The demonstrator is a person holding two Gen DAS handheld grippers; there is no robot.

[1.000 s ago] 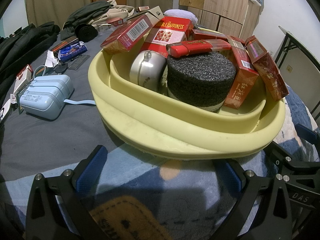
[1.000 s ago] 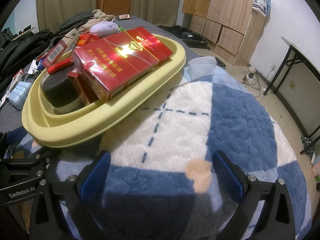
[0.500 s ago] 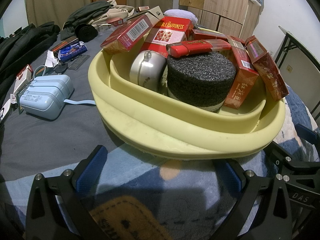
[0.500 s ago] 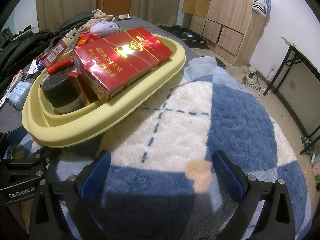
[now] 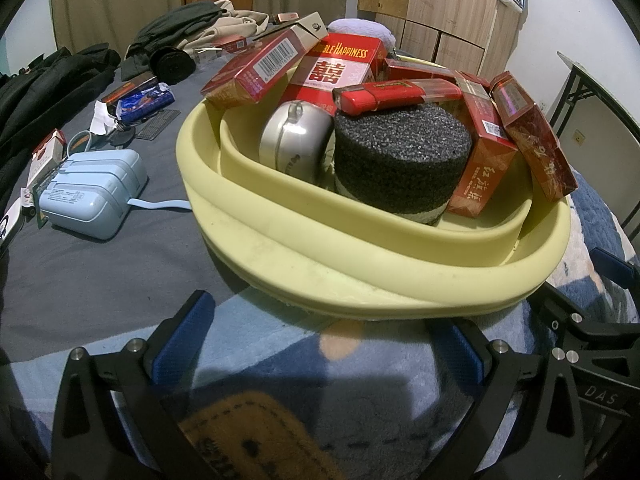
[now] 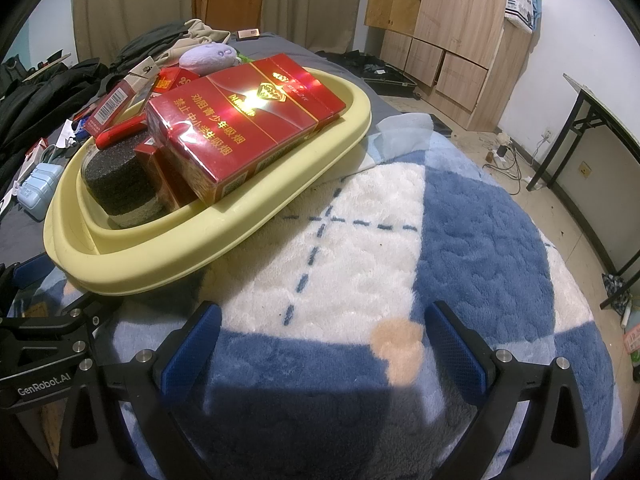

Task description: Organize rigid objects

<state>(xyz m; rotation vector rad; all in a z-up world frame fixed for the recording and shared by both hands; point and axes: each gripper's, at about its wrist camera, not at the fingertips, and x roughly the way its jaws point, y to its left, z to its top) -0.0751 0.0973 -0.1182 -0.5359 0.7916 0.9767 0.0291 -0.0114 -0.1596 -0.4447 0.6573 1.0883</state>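
Note:
A pale yellow basin [image 5: 360,264] sits on the bed, also in the right wrist view [image 6: 132,268]. It holds several red cigarette boxes [image 5: 340,68], a large red carton [image 6: 244,120], a red lighter [image 5: 396,94], a silver round tin [image 5: 294,140] and a black foam cylinder [image 5: 400,160]. My left gripper [image 5: 320,340] is open and empty, just in front of the basin's near rim. My right gripper [image 6: 324,344] is open and empty over the blanket, to the right of the basin.
A light blue case [image 5: 88,192] lies left of the basin on the grey sheet, with small packets [image 5: 140,96] and dark clothes [image 5: 48,92] beyond. A blue and white fleece blanket [image 6: 440,240] covers the near bed. Wooden cabinets [image 6: 452,36] and a black table frame [image 6: 580,132] stand at the right.

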